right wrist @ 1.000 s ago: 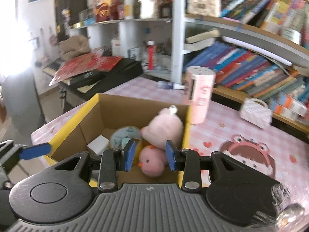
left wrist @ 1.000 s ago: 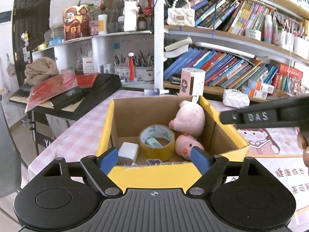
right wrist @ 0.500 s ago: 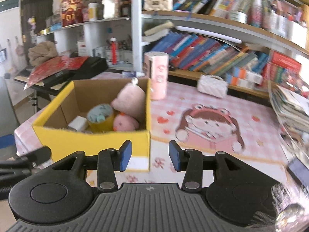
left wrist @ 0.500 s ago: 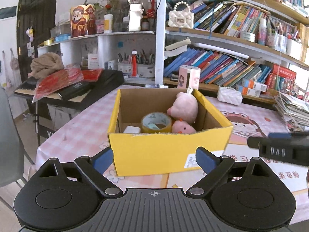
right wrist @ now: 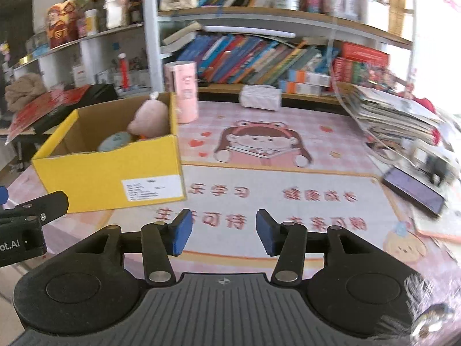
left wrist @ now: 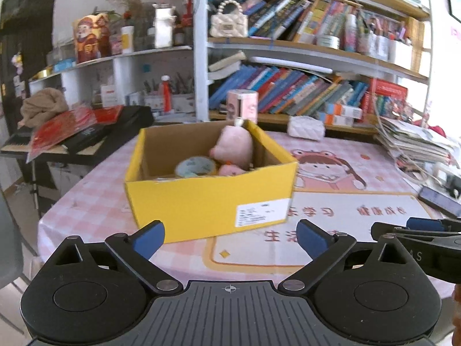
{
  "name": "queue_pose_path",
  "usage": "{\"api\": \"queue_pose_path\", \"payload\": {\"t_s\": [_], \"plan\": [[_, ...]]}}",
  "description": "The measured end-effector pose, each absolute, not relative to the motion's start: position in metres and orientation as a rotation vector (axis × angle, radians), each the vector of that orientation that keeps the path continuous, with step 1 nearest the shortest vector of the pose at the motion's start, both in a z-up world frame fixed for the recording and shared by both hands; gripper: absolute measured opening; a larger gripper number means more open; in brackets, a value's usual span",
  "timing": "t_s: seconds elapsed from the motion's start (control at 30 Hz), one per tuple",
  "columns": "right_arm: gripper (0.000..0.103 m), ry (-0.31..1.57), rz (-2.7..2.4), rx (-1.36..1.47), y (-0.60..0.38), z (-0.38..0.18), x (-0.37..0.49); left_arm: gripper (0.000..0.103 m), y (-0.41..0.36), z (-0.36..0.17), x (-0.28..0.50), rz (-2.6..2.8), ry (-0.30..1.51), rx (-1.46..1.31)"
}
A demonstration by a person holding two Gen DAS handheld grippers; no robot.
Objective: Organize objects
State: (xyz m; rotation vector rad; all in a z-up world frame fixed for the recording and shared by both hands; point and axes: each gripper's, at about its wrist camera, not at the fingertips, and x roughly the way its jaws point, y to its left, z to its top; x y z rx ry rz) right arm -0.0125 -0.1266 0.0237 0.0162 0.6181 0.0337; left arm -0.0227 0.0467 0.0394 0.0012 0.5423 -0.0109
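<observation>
1. Big picture first: the counter (right wrist: 288, 190), under a pink cartoon cloth, fills both views, with bookshelves (left wrist: 317, 57) behind it.
2. The yellow box (left wrist: 207, 201) sits on the counter's left part, open-topped, white label facing the cameras.
3. Inside it, a pink plush (left wrist: 234, 147) leans in the far right corner, a tape roll (left wrist: 196, 167) beside it; only the left wrist view catches a smaller pink toy (left wrist: 232, 170) low against the plush.
4. The right wrist view alone shows the whole phone (right wrist: 412, 190) lying at the counter's right edge.
5. Left gripper (left wrist: 230, 236): jaws opening wide, nothing between them, short of the box.
6. Right gripper (right wrist: 224, 232): jaws opening, empty, over the printed cloth.
</observation>
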Motion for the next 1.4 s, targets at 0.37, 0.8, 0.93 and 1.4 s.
{"api": "queue_pose_path", "payload": {"t_s": [0.37,0.8,0.93,1.4], "plan": [[0.063,0.618,-0.082,0.047,-0.158,0.019,-0.030,0.100,0.013,0.035,-0.022,-0.090,0.575,0.024],[0.095,0.647,-0.119,0.025,-0.180,0.013,-0.027,0.100,-0.014,0.029,-0.009,-0.050,0.614,0.076],[0.101,0.658,-0.145,0.016,-0.181,0.012,-0.028,0.100,-0.017,0.027,-0.009,-0.044,0.627,0.077],[0.103,0.678,-0.182,-0.005,-0.176,0.007,-0.029,0.100,-0.014,0.021,-0.008,-0.017,0.667,0.057]]}}
